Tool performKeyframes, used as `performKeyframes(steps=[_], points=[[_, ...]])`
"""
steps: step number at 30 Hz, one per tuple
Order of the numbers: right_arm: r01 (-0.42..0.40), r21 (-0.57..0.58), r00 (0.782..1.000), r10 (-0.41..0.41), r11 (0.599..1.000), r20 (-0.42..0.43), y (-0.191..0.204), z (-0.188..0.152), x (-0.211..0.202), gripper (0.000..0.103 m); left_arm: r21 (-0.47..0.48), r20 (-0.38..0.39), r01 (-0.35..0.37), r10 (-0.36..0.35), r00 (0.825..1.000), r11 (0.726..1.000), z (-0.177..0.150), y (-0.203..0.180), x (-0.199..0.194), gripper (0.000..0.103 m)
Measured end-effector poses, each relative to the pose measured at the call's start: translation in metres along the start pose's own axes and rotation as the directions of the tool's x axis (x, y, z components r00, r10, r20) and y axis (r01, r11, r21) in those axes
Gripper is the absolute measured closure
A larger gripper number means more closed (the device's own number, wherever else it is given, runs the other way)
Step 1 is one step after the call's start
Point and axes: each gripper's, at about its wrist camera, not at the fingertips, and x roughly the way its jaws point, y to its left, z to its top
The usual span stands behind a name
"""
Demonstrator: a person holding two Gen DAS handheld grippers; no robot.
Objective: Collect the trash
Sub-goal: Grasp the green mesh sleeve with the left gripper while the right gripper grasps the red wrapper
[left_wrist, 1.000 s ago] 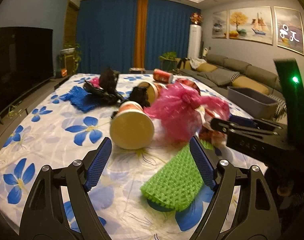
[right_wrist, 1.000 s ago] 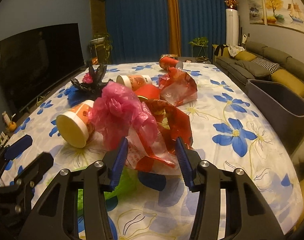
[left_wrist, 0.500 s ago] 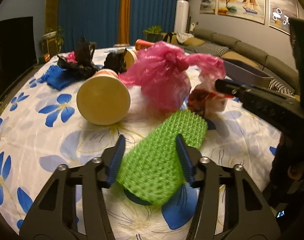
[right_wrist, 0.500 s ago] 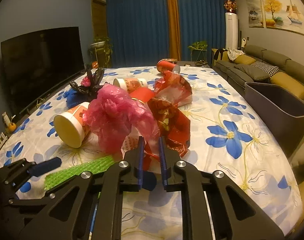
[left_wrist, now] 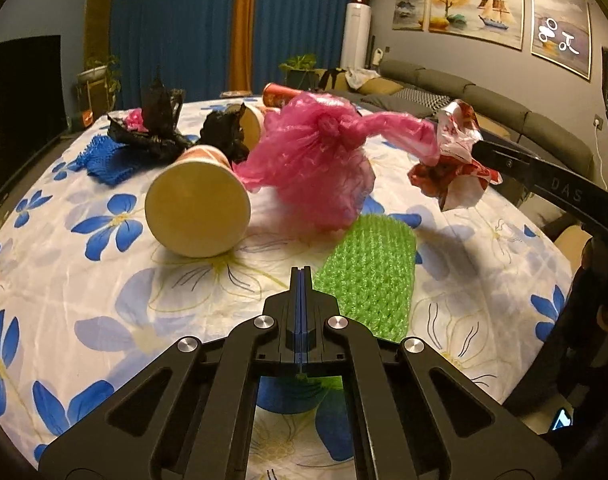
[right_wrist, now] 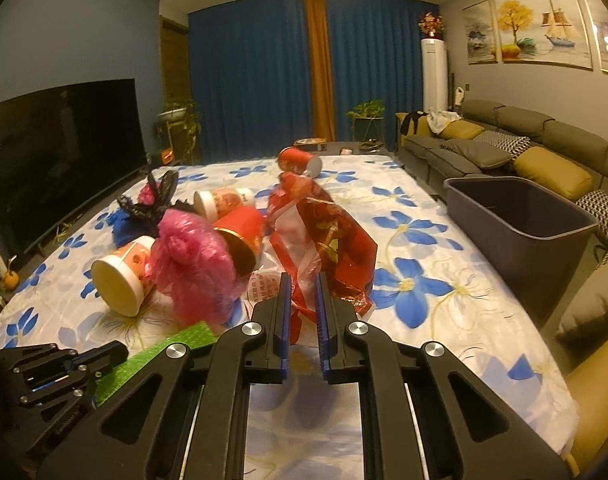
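- In the left wrist view, the left gripper (left_wrist: pixel 302 276) is being shown at lower centre with its two blue-padded fingers pressed flat together, nothing being seen between them
- A green mesh sleeve (left_wrist: pixel 370 276) is lying just right of those closed tips on the floral tablecloth (left_wrist: pixel 64 280), touching the gripper's right side as far as can be told
- A paper cup (left_wrist: pixel 198 208) is lying on its side at centre left, its round base facing the camera
- A knotted pink plastic bag (left_wrist: pixel 316 160) is resting at centre, just right of the cup and just behind the green sleeve
- A crumpled red and white wrapper (left_wrist: pixel 452 168) is being held up off the cloth at the right of the frame by the tip of the right gripper
- In the right wrist view, the right gripper (right_wrist: pixel 303 300) is being shown at lower centre, its fingers clamped on the red and white wrapper (right_wrist: pixel 324 240), a narrow gap being filled by the plastic
- A grey bin (right_wrist: pixel 520 220) is standing at the right edge of the frame, beside the table and well apart from the wrapper
- Black crumpled bags (left_wrist: pixel 156 128) are lying in the upper left of the left view, on a blue mesh piece (left_wrist: pixel 104 160)
- A red can (right_wrist: pixel 298 160) is lying on its side at upper centre of the right view, far from both grippers
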Motion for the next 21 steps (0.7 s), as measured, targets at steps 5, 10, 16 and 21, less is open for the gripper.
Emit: performKeyframes(steps=[5, 10, 16, 21], points=[[0.011, 0.009, 1.0, -0.011, 1.0, 0.006, -0.005, 0.0, -0.004, 0.091, -0.003, 0.013, 0.009, -0.008, 1.0, 1.0, 0.004, 0.0, -0.005, 0.103], [0.013, 0.012, 1.0, -0.013, 1.0, 0.007, -0.007, -0.001, -0.007, 0.091, 0.028, -0.012, 0.025, -0.025, 1.0, 0.999, 0.002, -0.008, -0.002, 0.092], [0.014, 0.017, 1.0, -0.014, 1.0, 0.01, -0.008, -0.002, -0.009, 0.091, 0.013, -0.034, 0.053, -0.052, 0.998, 0.999, 0.0, -0.011, 0.005, 0.052], [0.018, 0.021, 1.0, -0.018, 1.0, 0.01, -0.01, -0.002, -0.01, 0.091, -0.014, -0.006, 0.063, -0.063, 0.998, 0.998, 0.003, -0.01, -0.004, 0.046]])
